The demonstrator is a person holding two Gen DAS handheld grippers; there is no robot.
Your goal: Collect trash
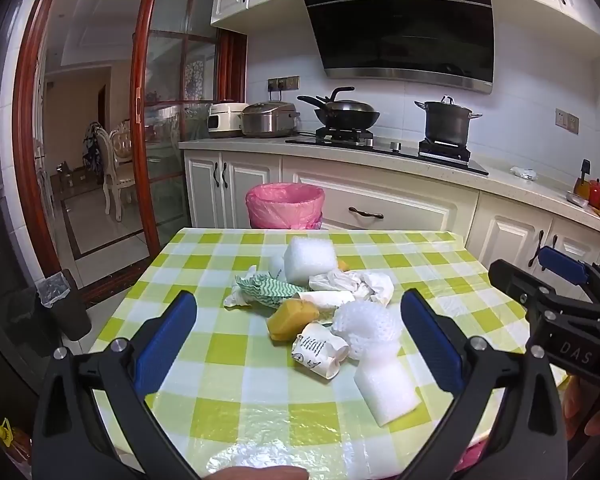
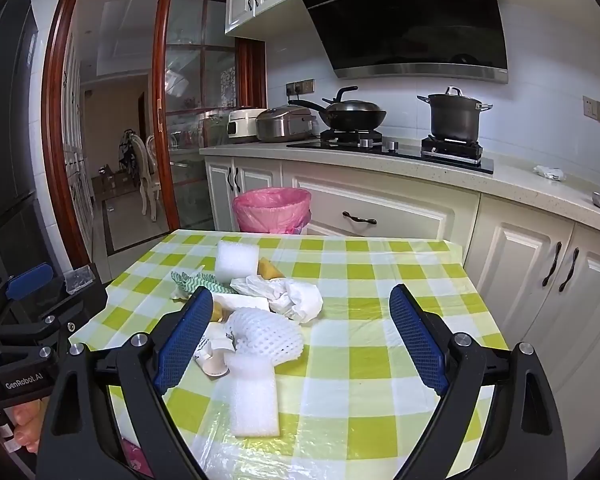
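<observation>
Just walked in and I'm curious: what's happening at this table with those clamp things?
A person is holding two claws over a checked table to clear trash. Both the left claw and the right claw are open and hold nothing. The pile lies between them: foam blocks, a foam net, crumpled paper, a paper cup, a yellow sponge and a green cloth. A pink-lined bin waits beyond the table's far edge. Nothing is picked up yet.

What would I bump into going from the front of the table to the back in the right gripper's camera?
Flat white foam slab → white foam net → crumpled white paper → white foam block → far table edge → pink-lined trash bin.
</observation>
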